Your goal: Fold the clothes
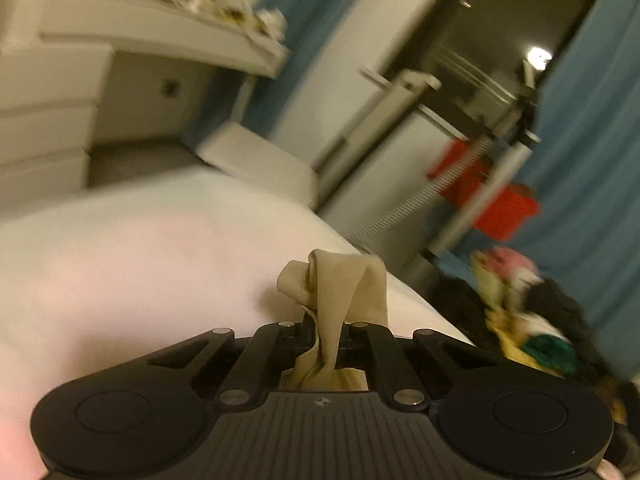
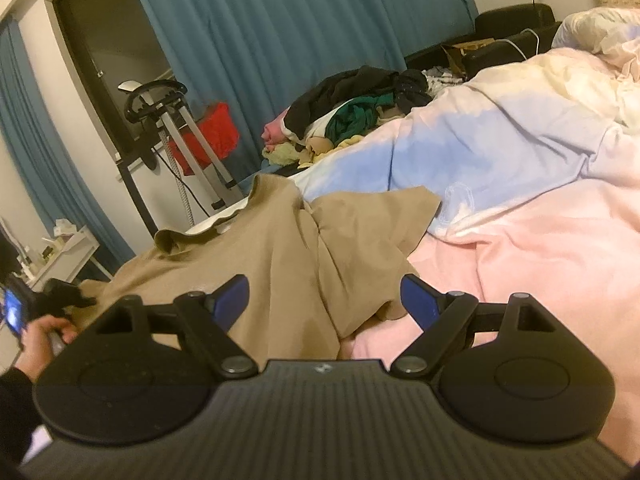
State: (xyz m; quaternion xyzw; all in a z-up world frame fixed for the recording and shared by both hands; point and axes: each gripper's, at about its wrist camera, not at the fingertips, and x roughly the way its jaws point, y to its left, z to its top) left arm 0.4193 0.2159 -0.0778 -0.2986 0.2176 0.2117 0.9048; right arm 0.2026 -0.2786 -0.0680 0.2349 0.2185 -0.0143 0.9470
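Observation:
A tan shirt (image 2: 288, 256) lies spread and rumpled on the bed's pink and blue duvet (image 2: 520, 184), its collar toward the far left edge. My left gripper (image 1: 326, 330) is shut on a bunched corner of this tan shirt (image 1: 340, 284), which sticks up in folds between and beyond the pinched jaws. In the right wrist view the left gripper (image 2: 64, 300) shows at the far left, held by a hand (image 2: 40, 336), at the shirt's left edge. My right gripper (image 2: 324, 300) stands open just above the shirt's near hem, blue pads (image 2: 232, 300) wide apart, nothing held.
A pile of mixed clothes (image 2: 352, 116) sits at the bed's far edge before blue curtains (image 2: 280, 32). A garment steamer stand (image 2: 176, 132) with a red item is by the wall. White desk and drawers (image 1: 60, 92) stand left of the bed.

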